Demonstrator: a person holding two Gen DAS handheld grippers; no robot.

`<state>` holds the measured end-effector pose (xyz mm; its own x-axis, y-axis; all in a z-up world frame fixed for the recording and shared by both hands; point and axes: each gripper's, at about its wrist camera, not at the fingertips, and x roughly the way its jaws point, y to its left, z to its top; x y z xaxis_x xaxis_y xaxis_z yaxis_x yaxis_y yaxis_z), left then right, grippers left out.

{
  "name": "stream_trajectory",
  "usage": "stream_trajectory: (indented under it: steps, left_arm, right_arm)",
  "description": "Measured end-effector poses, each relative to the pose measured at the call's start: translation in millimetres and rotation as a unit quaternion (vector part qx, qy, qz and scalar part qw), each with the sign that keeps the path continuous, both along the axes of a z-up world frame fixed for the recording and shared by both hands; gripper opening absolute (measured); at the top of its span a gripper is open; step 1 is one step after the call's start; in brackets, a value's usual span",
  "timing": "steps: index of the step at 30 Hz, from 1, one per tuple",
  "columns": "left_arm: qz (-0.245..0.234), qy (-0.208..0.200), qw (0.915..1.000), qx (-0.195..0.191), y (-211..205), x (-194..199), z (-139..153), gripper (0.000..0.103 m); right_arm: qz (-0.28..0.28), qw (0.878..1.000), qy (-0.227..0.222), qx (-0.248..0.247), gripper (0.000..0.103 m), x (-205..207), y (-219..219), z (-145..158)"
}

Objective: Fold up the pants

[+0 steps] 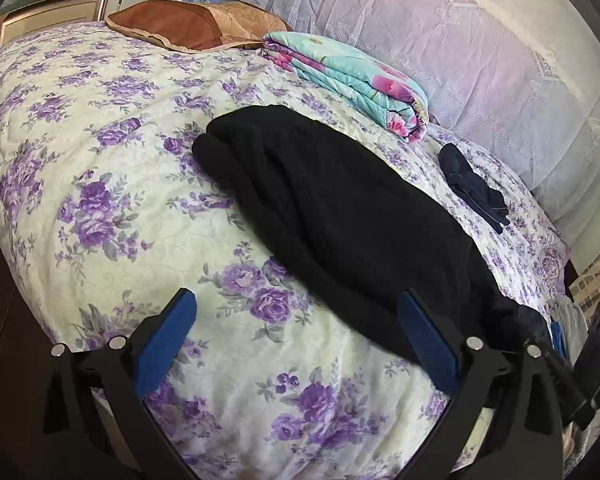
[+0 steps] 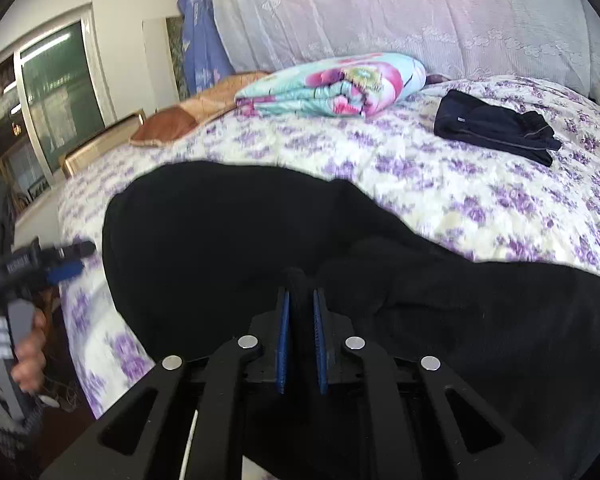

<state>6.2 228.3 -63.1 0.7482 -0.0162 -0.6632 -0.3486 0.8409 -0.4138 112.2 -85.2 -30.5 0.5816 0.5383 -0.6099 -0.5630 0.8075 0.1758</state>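
Black pants (image 1: 340,216) lie lengthwise across the floral bedspread (image 1: 112,184), running from the bed's middle to its near right edge. My left gripper (image 1: 296,312) is open and empty above the bedspread, its right finger (image 1: 424,340) at the pants' near edge. My right gripper (image 2: 300,296) is shut on a pinch of the black pants (image 2: 228,248) at their near end. The left gripper also shows in the right wrist view (image 2: 66,264), held in a hand beside the bed's left edge.
A folded turquoise and pink quilt (image 1: 348,80) and a brown pillow (image 1: 188,24) lie at the far side. A small folded dark garment (image 2: 496,128) lies to the right on the bedspread (image 2: 460,200). A lace-covered headboard (image 2: 380,8) stands behind.
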Motion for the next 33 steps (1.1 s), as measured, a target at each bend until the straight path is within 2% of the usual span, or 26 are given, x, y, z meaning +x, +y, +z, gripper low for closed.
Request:
stream_trajectory:
  steps: [3, 6, 7, 8, 10, 11, 13, 14, 16, 17, 18, 19, 21, 23, 25, 29, 31, 32, 33]
  left_arm:
    - [0.000, 0.004, 1.0000, 0.007, -1.5, 1.7, 0.2, 0.098]
    - [0.000, 0.010, 0.9999, 0.010, -2.9, 3.9, 0.0, 0.098]
    - [0.000, 0.012, 0.9999, 0.011, -3.1, 4.8, 0.1, 0.098]
    - [-0.001, 0.013, 0.9999, 0.011, -3.1, 5.3, 0.4, 0.098]
    - [-0.004, 0.014, 0.9999, 0.004, 0.3, 5.9, 0.5, 0.098]
    - [-0.004, 0.014, 0.9999, -0.009, 4.4, 6.7, 0.8, 0.098]
    - [0.000, 0.008, 0.9990, -0.045, 16.7, 8.2, 2.5, 0.098]
    - [0.003, 0.006, 0.9982, -0.060, 22.1, 9.2, 3.1, 0.098]
    - [0.013, 0.002, 0.9954, -0.095, 35.7, 14.2, 4.7, 0.098]
    - [0.019, 0.003, 0.9945, -0.103, 40.7, 17.9, 5.4, 0.098]
    - [0.024, 0.005, 0.9941, -0.106, 43.6, 21.2, 6.5, 0.098]
    - [0.030, 0.009, 0.9939, -0.106, 48.7, 27.5, 7.6, 0.098]
    - [0.039, 0.016, 0.9941, -0.100, 55.8, 39.1, 8.4, 0.098]
    - [0.046, 0.027, 0.9938, -0.097, 63.1, 54.2, 7.8, 0.098]
    - [0.049, 0.041, 0.9931, -0.098, 68.8, 68.0, 5.6, 0.098]
    - [0.052, 0.044, 0.9910, -0.115, 78.8, 82.7, 2.0, 0.098]
    - [0.045, 0.034, 0.9913, -0.119, 79.8, 84.4, 2.8, 0.096]
    - [0.040, 0.028, 0.9913, -0.123, 80.0, 84.5, 3.4, 0.092]
    - [0.036, 0.025, 0.9909, -0.128, 79.3, 84.5, 3.3, 0.068]
  right_arm:
    - [0.007, 1.000, 0.004, -0.002, 0.011, 5.7, 9.6, -2.7]
    - [0.038, 0.996, 0.054, -0.060, 0.015, 7.4, 29.8, -31.7]
    - [0.037, 0.997, 0.045, -0.054, 0.015, 5.1, 28.1, -29.8]
    - [0.036, 0.997, 0.056, -0.045, 0.018, 5.4, 25.1, -25.8]
    - [0.042, 0.995, 0.093, 0.010, 0.030, 6.6, 12.5, -12.9]
    - [0.044, 0.993, 0.095, 0.045, 0.033, 4.7, 2.7, -2.0]
    - [0.032, 0.995, 0.064, 0.072, 0.033, -1.8, -10.7, 13.7]
    - [0.019, 0.996, 0.044, 0.077, 0.037, -5.0, -17.1, 19.8]
    - [-0.028, 0.998, 0.007, 0.055, 0.062, -4.5, -25.3, 22.9]
    - [-0.048, 0.999, 0.011, 0.010, 0.082, 2.3, -22.5, 13.0]
    - [-0.049, 0.997, 0.044, -0.045, 0.086, 12.7, -15.2, -6.7]
    - [-0.041, 0.993, 0.081, -0.077, 0.087, 20.0, -9.6, -28.9]
    - [-0.026, 0.995, 0.063, -0.073, 0.098, 16.4, -5.9, -39.6]
    - [-0.025, 0.995, 0.054, -0.083, 0.099, 13.3, 0.1, -34.4]
    - [-0.025, 0.996, 0.051, -0.072, 0.099, 10.8, -1.2, -32.0]
    - [-0.042, 0.999, 0.008, 0.029, 0.099, -3.7, -38.0, -5.5]
    - [-0.061, 0.997, -0.014, 0.044, 0.099, -7.5, -57.5, 5.0]
    - [-0.076, 0.996, -0.022, 0.045, 0.099, -8.1, -68.6, 6.8]
    - [-0.097, 0.994, -0.024, 0.043, 0.099, -6.4, -80.9, 7.3]
